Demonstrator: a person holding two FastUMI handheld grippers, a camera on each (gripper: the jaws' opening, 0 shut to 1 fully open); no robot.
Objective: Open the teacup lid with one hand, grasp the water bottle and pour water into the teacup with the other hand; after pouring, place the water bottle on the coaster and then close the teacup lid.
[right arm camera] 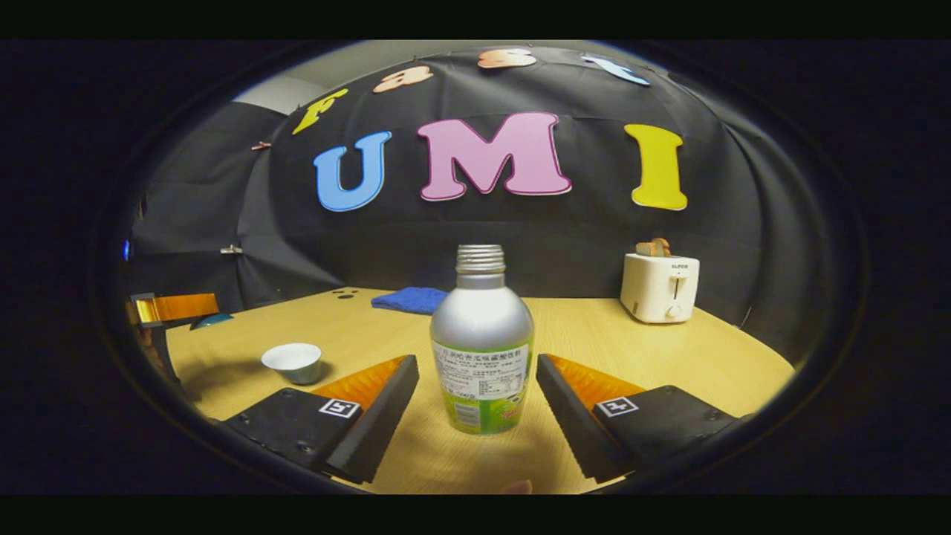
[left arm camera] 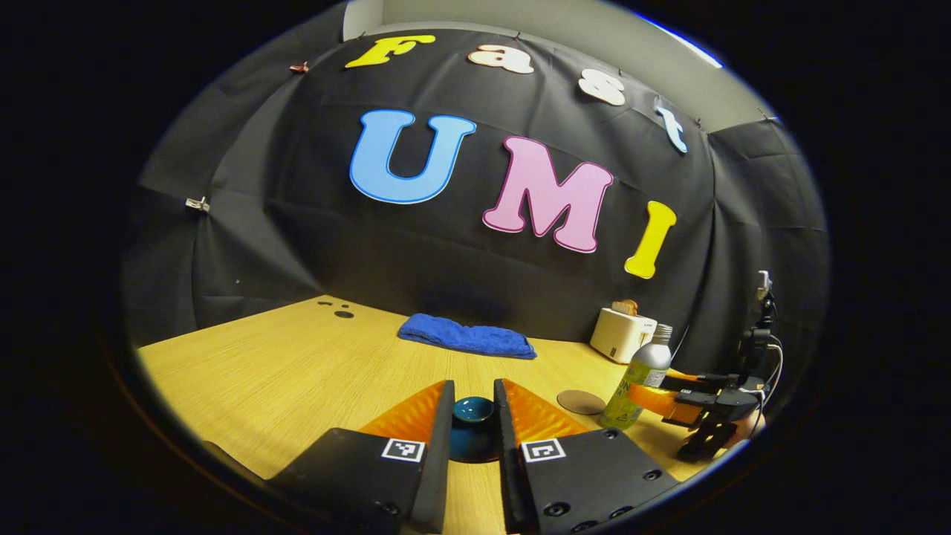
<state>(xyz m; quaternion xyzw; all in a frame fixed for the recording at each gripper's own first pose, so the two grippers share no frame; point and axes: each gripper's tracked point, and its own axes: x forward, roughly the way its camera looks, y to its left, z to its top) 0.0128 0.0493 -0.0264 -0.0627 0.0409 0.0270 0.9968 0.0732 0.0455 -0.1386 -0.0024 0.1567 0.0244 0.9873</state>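
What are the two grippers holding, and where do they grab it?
The left gripper pinches the lid by its sides. The right gripper holds nothing; it is open around the bottle.

Bare table (right arm camera: pixel 631 349) between water bottle (right arm camera: pixel 481 349), toaster (right arm camera: pixel 660 286)

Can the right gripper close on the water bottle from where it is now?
Probably yes: the water bottle stands upright between the open right gripper fingers, with a gap on each side and nothing in between.
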